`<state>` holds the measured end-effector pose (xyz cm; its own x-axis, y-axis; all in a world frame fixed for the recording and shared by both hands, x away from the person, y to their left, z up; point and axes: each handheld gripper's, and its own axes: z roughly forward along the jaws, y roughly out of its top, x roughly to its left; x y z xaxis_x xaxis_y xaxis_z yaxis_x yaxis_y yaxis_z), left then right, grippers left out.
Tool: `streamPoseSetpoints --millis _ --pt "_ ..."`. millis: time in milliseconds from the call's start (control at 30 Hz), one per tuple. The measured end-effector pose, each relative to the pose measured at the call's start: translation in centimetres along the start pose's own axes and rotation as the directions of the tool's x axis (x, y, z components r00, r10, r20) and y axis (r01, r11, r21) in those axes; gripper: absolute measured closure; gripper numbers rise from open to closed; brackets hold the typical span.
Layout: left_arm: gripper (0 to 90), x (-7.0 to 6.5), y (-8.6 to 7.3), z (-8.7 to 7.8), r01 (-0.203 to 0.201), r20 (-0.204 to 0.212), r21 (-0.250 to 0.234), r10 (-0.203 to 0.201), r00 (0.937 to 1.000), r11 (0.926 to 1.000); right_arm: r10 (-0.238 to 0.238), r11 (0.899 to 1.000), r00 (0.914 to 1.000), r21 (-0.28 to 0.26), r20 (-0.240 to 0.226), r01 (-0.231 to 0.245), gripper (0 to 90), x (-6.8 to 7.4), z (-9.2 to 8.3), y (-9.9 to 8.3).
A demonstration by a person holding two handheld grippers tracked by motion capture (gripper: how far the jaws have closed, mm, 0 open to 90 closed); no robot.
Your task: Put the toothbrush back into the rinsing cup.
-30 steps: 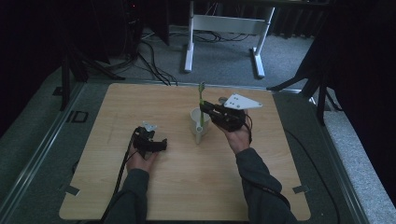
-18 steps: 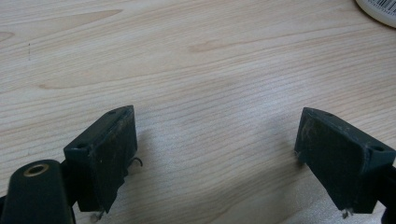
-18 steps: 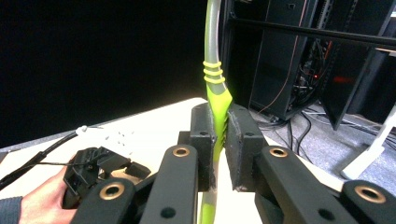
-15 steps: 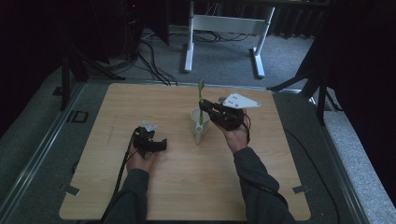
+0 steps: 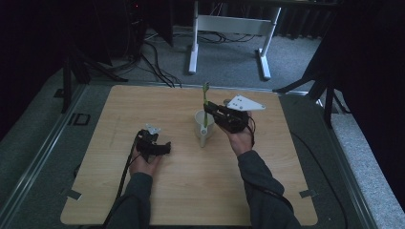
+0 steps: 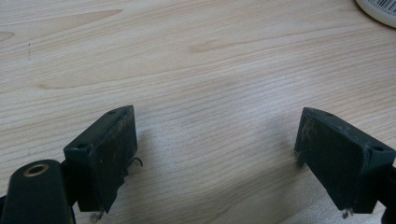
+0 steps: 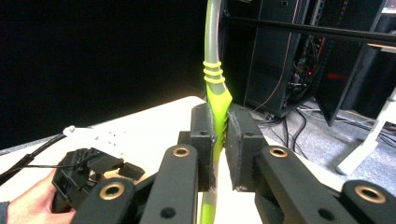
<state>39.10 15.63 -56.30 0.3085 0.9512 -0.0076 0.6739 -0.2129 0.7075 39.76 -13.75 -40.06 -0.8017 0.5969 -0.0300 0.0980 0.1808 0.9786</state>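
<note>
A white mug (image 5: 202, 130) stands near the middle of the wooden table (image 5: 119, 109). A utensil with a lime-green handle (image 5: 206, 102) rises upright out of the mug. My right gripper (image 5: 213, 114) is shut on that green handle (image 7: 216, 93) just to the right of the mug, its jaws pressed on both sides in the right gripper view (image 7: 219, 119). My left gripper (image 5: 162, 148) rests low on the table left of the mug, open, with bare wood between its jaws (image 6: 215, 135). The mug's white base (image 6: 379, 10) shows at the top right corner of the left gripper view.
The table's far edge meets a grey floor with a white desk frame (image 5: 229, 28) and cables behind it. Dark stands (image 5: 67, 76) flank the table's far corners. In the right gripper view the other hand holds the left gripper (image 7: 86, 175).
</note>
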Motion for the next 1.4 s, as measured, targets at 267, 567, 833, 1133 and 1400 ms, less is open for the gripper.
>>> streamPoseSetpoints --millis 267,567,833,1133,1400 --pt "13.4 0.0 0.0 0.0 0.001 0.0 0.001 -0.001 1.0 1.0 0.008 1.0 0.9999 0.0 0.011 -0.008 81.9 -0.25 0.05 -0.1" --pt "13.4 -0.01 0.0 0.0 0.001 0.0 0.001 -0.001 1.0 1.0 0.013 1.0 0.9997 -0.001 0.021 -0.013 81.9 -0.36 0.16 -0.17" --pt "13.4 -0.01 0.0 0.01 0.002 0.0 0.0 -0.002 1.0 1.0 0.008 1.0 0.9997 0.003 0.022 -0.008 81.9 -0.24 0.38 -0.25" --pt "13.4 -0.02 0.0 0.01 0.002 0.0 -0.001 -0.002 1.0 1.0 0.008 1.0 0.9997 0.012 0.023 -0.008 81.8 -0.15 0.62 -0.61" --pt "13.4 0.0 0.0 0.01 0.001 0.0 -0.001 -0.001 1.0 1.0 0.01 1.0 0.9997 0.014 0.024 -0.011 81.8 -0.19 0.72 -0.85"
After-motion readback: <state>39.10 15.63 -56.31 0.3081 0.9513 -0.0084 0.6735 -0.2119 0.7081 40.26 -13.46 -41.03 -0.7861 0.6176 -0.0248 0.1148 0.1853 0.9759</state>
